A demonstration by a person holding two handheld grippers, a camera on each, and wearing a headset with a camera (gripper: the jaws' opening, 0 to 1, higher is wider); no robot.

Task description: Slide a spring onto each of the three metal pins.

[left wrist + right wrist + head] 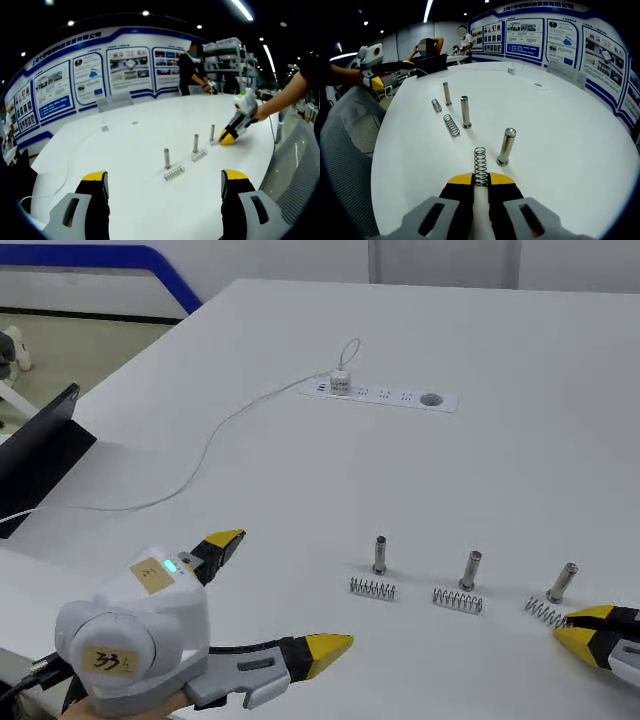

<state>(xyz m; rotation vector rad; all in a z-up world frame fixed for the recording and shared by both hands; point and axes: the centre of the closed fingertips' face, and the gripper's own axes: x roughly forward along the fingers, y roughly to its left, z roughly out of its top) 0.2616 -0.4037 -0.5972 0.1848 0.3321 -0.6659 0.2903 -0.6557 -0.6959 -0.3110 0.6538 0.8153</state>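
Three short metal pins stand upright in a row on the white table: left pin (380,553), middle pin (471,568), right pin (564,582). A spring lies in front of each: left spring (372,588), middle spring (458,600), right spring (545,612). My right gripper (566,626) is low on the table, its yellow tips shut on the near end of the right spring (480,165), beside the nearest pin (506,146). My left gripper (277,592) hovers wide open and holds nothing, well left of the pins; its fingers (95,181) frame the row from a distance.
A white power strip (385,395) with a plugged charger and a trailing cable lies farther back. A dark tablet (35,465) leans at the left table edge. A mesh chair (345,150) stands beside the table. People stand in the background (190,70).
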